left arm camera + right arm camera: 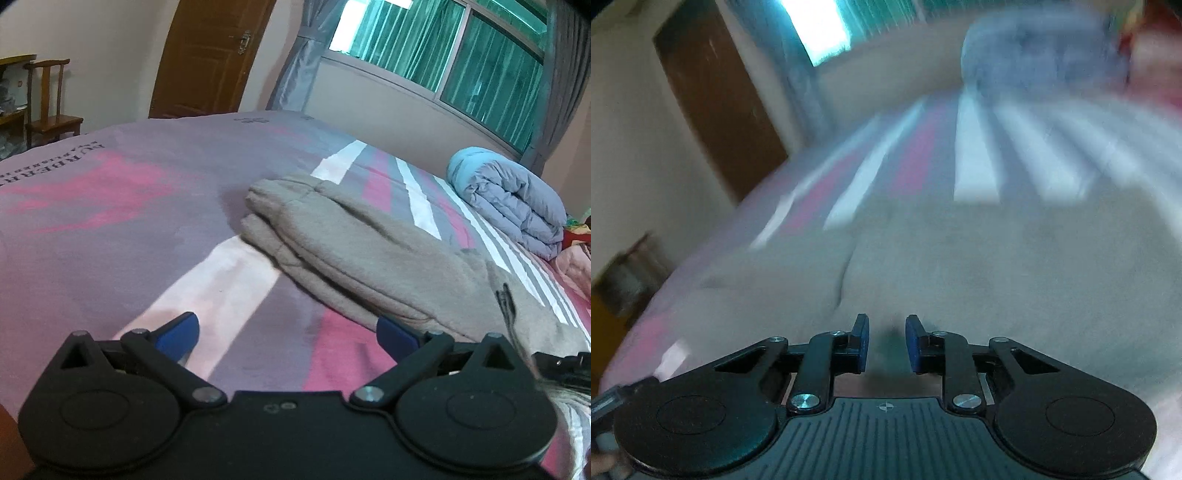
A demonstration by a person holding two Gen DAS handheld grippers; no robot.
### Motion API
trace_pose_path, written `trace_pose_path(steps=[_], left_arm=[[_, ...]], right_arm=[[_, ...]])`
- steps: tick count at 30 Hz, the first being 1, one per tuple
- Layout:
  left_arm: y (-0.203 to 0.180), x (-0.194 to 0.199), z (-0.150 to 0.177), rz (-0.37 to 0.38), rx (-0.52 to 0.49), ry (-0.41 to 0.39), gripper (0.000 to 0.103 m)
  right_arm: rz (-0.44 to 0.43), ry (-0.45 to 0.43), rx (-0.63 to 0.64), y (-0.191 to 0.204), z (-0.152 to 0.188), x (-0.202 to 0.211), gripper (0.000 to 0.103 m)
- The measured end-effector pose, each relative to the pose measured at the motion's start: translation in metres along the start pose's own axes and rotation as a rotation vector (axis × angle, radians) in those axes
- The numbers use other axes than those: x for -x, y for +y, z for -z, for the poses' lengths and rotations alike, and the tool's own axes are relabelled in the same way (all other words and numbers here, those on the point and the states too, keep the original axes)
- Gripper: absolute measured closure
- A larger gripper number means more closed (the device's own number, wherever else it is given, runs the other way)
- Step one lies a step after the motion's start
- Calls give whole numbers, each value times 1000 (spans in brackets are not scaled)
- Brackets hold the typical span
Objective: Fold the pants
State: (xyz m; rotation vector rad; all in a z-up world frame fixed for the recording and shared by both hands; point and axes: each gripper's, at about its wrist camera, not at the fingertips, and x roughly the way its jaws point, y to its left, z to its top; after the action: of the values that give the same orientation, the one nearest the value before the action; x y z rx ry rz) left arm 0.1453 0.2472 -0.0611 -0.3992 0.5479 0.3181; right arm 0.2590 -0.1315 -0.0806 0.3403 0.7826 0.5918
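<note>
Grey-brown pants (354,251) lie on the bed, folded lengthwise, with the leg ends at the far left and the waist toward the right. My left gripper (288,336) is open wide and empty, just above the sheet at the pants' near edge. In the right wrist view, which is blurred by motion, the pants (979,266) fill the middle. My right gripper (886,343) hovers over them with its blue pads a small gap apart and nothing between them.
The bed sheet (110,206) is purple with pink and white stripes. A folded blue-grey duvet (509,199) lies at the far right by the window. A wooden door (207,55) and a chair (51,103) stand beyond the bed.
</note>
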Motion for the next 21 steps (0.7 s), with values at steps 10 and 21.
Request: trace_pose_path(steps=[10, 21], left_arm=[[-15, -9, -3, 5, -18, -6, 6], [-36, -27, -15, -4, -69, 2, 6]], right_arm=[[94, -179, 104, -37, -12, 83, 86], [264, -193, -44, -132, -21, 105, 86]])
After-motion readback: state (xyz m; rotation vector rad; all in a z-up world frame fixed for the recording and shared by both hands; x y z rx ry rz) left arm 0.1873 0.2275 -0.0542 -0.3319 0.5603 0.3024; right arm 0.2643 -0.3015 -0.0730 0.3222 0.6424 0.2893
